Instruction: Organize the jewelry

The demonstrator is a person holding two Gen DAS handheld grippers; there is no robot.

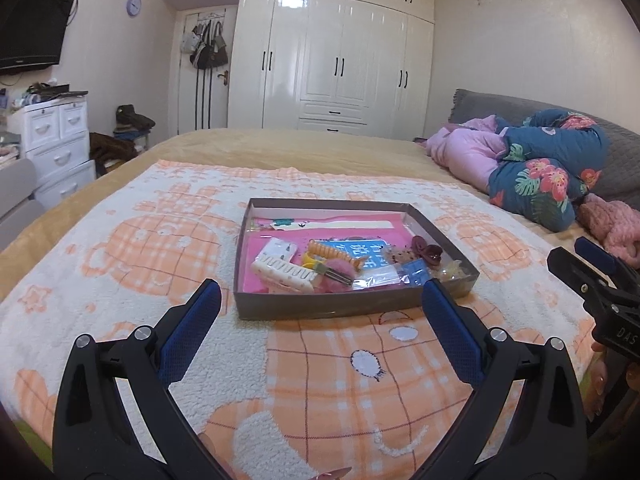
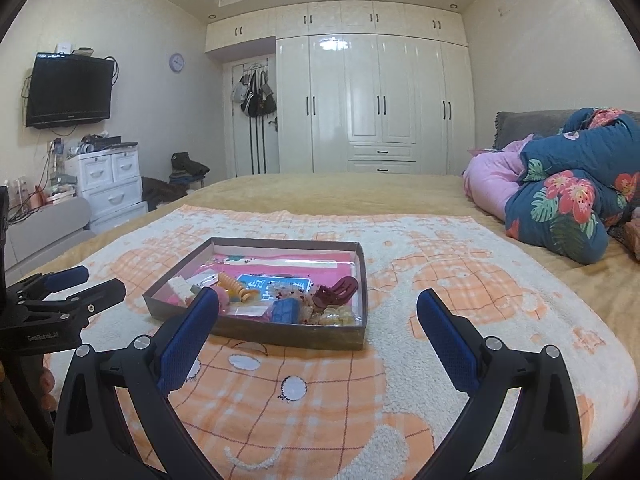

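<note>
A bedroom with white wardrobes [image 2: 372, 100]; the work surface was an orange-and-white checked blanket [image 1: 120, 240] spread over the bed. The left gripper [image 1: 320, 292] hovered just short of the near wall of the shallow box [image 1: 352, 307], its blue-padded jaws spread wide and holding nothing. The right gripper [image 2: 318, 300], likewise spread wide and empty, was also held low on the near side of the box, toward its right end; in the left wrist view it appeared at the right edge, well apart from the box.

The box, taken here as the landmark, lay flat on the blanket. Inside it, toward the near wall, the accessories were heaped: a white claw clip [image 1: 286, 272] at the near left, an orange spiral hair tie [image 1: 332, 254] just behind it, a pink fuzzy piece [image 1: 334, 276] beside the clip, a blue square item [image 1: 416, 272] at the near middle, a dark red clip [image 2: 336, 290] toward the right wall, and pale yellow pieces [image 2: 340, 314] in the near right corner. The far half of the box held only flat packaging.

Judged from this arrangement, sorting had not visibly begun. The step would be done best by taking one outlying item, such as the dark red clip, with the jaws narrowed before descent and closing across its thin axis, so that neighbouring pieces and the clear wrappers were not dragged along. The light box could slide on the pile; the free gripper might steady its wall.
</note>
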